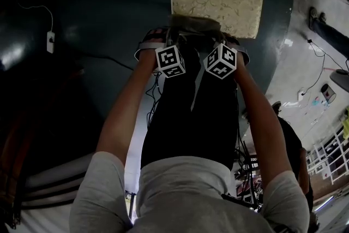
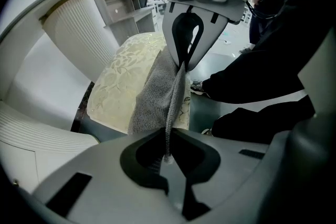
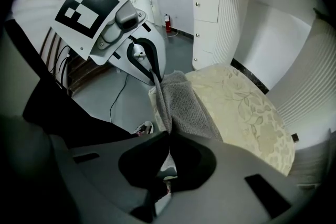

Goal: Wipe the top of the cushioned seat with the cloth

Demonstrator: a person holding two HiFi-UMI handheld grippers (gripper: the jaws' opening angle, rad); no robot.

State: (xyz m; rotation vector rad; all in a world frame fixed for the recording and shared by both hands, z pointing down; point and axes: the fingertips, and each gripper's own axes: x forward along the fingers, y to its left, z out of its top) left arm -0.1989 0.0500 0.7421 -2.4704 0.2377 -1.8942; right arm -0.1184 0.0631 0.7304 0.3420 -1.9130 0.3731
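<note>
Cream cushioned seat with pale leaf-and-vine pattern, grey waffle-knit cloth.
White cubes printed with black square markers; dark teal glossy floor; white cabinet with fine vertical ribbing; black trousers and light grey shirt on the person.
</note>
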